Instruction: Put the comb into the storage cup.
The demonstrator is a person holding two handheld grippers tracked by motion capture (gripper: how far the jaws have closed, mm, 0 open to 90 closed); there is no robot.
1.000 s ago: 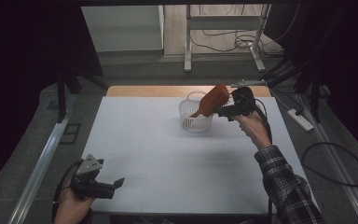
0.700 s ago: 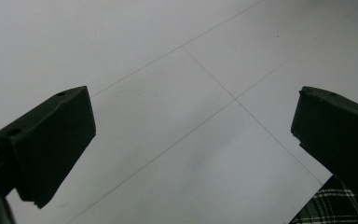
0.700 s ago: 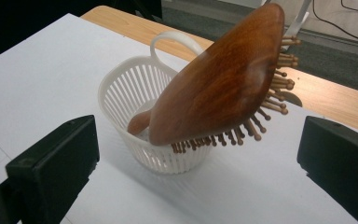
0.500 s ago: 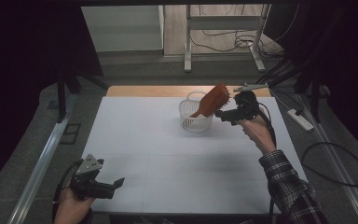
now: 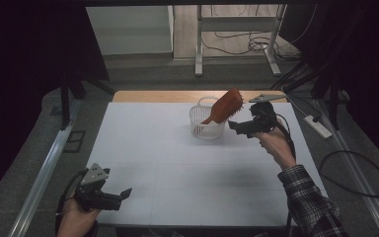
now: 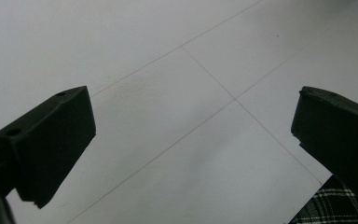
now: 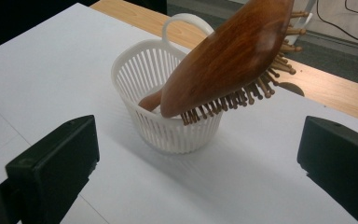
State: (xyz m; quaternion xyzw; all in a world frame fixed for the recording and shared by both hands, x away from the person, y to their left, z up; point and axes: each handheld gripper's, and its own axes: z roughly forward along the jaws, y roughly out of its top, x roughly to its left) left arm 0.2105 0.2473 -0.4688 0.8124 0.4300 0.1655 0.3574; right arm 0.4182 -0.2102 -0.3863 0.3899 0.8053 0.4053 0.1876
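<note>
Since a second ago, my right gripper [image 5: 240,127] is drawing back from the hairbrush [image 5: 225,105] toward my side of the table [image 5: 177,163], jaws spread wide with nothing between them, while my left gripper [image 5: 120,194] is resting near the front left edge, jaws likewise apart and empty over bare white surface. The brush is standing handle-down in the small white basket [image 5: 205,127] near the far edge, its wooden head leaning out over the rim toward my right gripper, bristles pointing down. I am judging that the main risk is tipping: the head is hanging well outside a light basket, so a nudge from my retreating gripper or its trailing cable could topple basket and brush together. I am counting one hairbrush, one basket, and two grippers, one in each of my hands.
</note>
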